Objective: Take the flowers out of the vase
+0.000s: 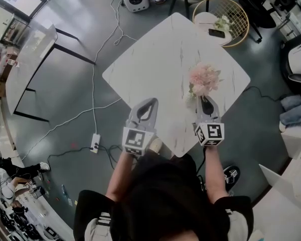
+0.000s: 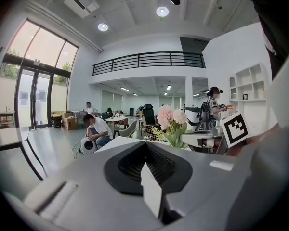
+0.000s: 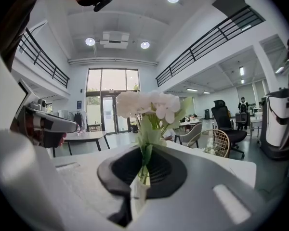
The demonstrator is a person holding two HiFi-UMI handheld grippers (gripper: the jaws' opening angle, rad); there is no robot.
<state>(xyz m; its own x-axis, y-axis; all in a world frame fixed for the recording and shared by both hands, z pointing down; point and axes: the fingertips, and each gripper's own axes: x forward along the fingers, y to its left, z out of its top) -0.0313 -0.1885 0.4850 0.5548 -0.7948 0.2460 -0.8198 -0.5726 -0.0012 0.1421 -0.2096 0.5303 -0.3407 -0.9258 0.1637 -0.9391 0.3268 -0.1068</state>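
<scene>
pale pink fluffy flowers (image 1: 204,79), green stems, my right gripper (image 1: 206,102) pinched tight on the stems, left gripper (image 1: 148,104) closed on nothing, off to the left

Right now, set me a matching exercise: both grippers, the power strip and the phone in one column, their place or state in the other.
1 left gripper
2 right gripper
3 power strip
4 phone

A on the wire-rimmed side table
B shut on the stems of the flowers
C on the floor
D shut, empty

Pairs: 1-D, 2-B, 3-C, 4-A.
</scene>
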